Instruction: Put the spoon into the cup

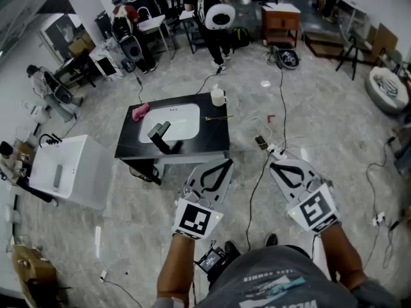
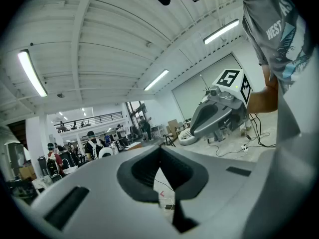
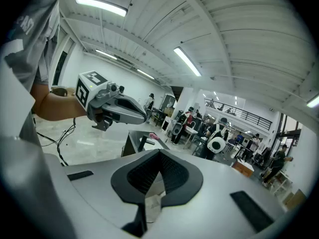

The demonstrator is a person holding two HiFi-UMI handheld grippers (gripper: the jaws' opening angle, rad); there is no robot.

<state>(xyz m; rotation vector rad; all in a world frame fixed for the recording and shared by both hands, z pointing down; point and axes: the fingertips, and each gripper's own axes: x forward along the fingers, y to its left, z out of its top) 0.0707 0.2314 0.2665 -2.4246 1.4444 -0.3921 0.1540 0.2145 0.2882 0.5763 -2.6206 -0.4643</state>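
The left gripper (image 2: 160,152) fills the bottom of the view; its two jaws are pressed together at the tips, with nothing held between them; on the right the right gripper (image 2: 197,127) is up in the air, held by a bare arm (image 2: 264,101); a grey shirt (image 2: 279,29) shows above it; cables (image 2: 249,146) lie on the floor; long lights (image 2: 31,72) glow on the white ceiling (image 2: 114,29); people (image 2: 92,146) stand far off on the left.

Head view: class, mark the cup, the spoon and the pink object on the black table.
cup (image 1: 218,97), head view, its white side wall.
spoon (image 1: 217,117), head view, middle of its thin handle.
pink object (image 1: 140,111), head view, its centre.
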